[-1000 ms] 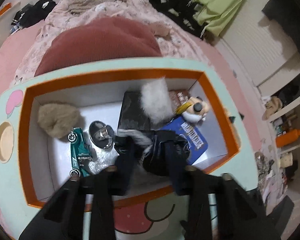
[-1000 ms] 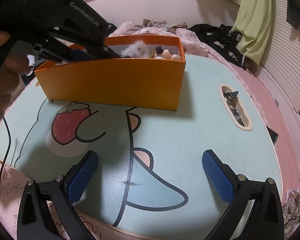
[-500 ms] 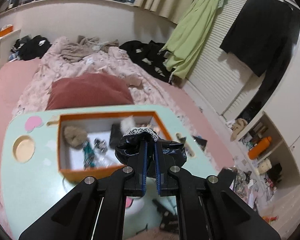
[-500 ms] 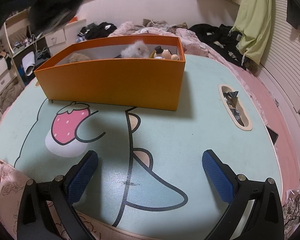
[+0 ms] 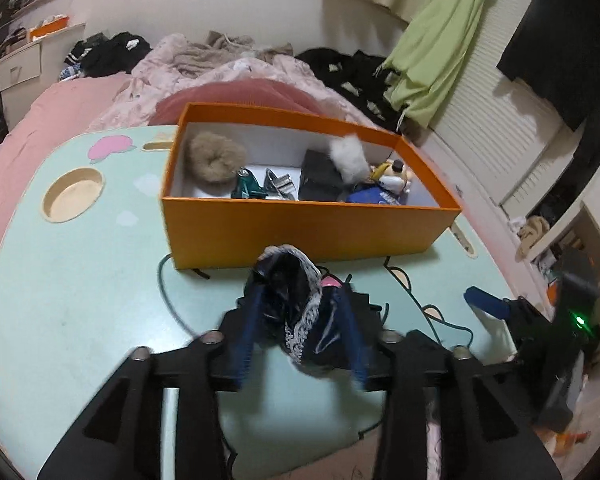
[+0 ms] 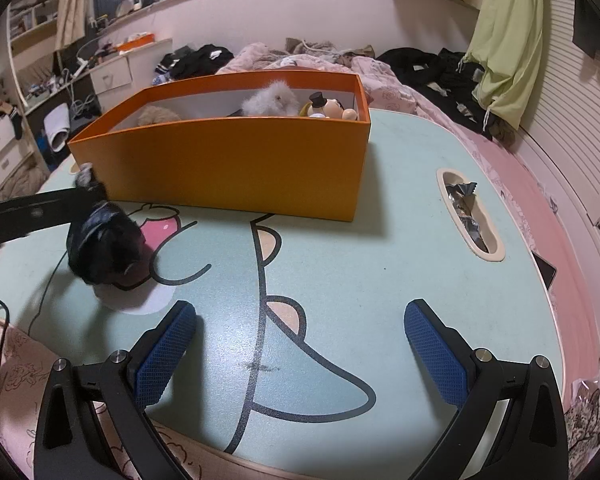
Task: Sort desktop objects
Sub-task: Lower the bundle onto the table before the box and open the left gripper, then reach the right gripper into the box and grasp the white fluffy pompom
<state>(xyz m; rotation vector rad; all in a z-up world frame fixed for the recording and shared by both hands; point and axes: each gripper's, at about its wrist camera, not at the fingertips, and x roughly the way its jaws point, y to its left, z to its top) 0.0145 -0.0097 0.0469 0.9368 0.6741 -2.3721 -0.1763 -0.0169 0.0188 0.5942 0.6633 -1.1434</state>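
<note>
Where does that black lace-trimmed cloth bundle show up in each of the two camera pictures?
Left wrist view: the black bundle sits low in the middle, between the left gripper fingers, whose jaws have just been opening, in front of the orange box.
Right wrist view: the bundle is at the left edge, on the table, near the box's left corner.
Shared landmark: the orange box.

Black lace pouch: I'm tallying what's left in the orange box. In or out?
Out: black lace pouch lies on the table before the orange box.
</note>
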